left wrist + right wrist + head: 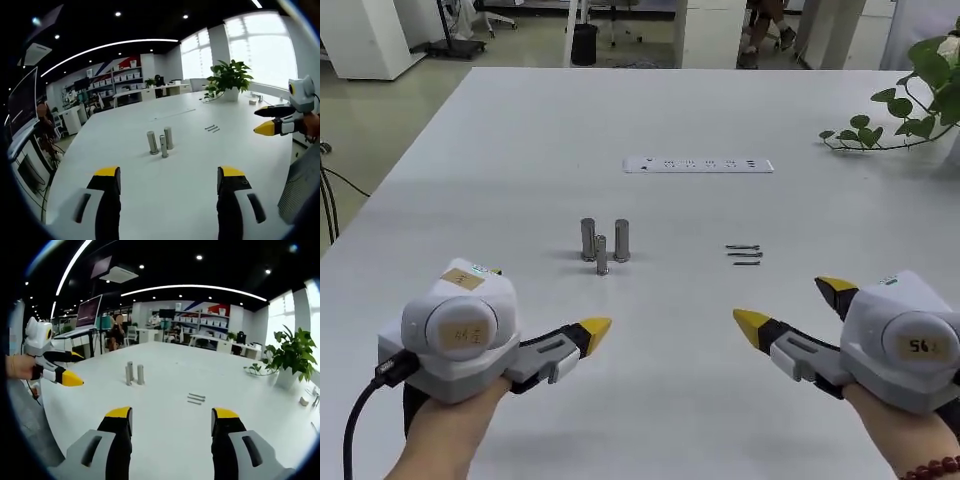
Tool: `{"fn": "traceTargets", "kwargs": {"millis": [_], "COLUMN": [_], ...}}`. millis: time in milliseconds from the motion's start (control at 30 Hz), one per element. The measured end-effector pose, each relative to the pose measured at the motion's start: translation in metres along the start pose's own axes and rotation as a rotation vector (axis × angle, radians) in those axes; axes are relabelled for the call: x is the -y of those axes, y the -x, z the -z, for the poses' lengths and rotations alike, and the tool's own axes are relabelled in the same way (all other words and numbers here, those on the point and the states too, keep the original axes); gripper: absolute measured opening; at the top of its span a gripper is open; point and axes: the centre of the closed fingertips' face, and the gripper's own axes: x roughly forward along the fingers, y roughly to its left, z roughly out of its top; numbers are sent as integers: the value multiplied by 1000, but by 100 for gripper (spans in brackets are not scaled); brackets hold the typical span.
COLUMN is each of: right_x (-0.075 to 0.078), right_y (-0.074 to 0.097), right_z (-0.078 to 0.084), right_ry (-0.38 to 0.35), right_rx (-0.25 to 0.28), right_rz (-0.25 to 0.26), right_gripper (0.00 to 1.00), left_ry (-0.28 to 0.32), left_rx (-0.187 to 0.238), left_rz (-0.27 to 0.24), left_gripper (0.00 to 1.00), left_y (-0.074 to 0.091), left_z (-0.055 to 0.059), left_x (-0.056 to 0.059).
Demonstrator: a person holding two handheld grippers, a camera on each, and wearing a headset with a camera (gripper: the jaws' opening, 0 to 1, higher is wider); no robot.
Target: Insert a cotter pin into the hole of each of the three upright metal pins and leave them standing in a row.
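Right of the metal pins (pixel 603 245), my left claw (pixel 169 172) and right claw (pixel 793 302) both apart, I should pinch one cotter pin (pixel 744 254) squarely.

Left gripper (pixel 170 172) and right gripper (pixel 793 303) are white-grey, yellow-tipped; black cable (pixel 360 420) left, red bracelet (pixel 932 468) right.

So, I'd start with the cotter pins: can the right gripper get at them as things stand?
Probably yes. The right gripper is open, the cotter pins lie flat ahead of it with nothing between, and the upright metal pins stand off to their left.
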Motion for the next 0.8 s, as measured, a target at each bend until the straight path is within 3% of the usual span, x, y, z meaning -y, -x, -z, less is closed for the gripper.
{"fn": "traceTargets", "kwargs": {"millis": [133, 467, 800], "right_x": [-1, -5, -11], "right_y": [4, 5, 2], "right_z": [-6, -7, -4], "right_ry": [-16, -9, -17], "right_rx": [17, 14, -8], "right_rz": [-6, -16, -51], "right_gripper": [60, 60, 60], "left_ry": [-26, -42, -65], "left_rx": [14, -19, -16], "left_rz": [20, 48, 83], "left_gripper": [66, 62, 56], "left_y": [0, -9, -36], "left_z": [-5, -1, -11], "left_x": [5, 4, 2]}}
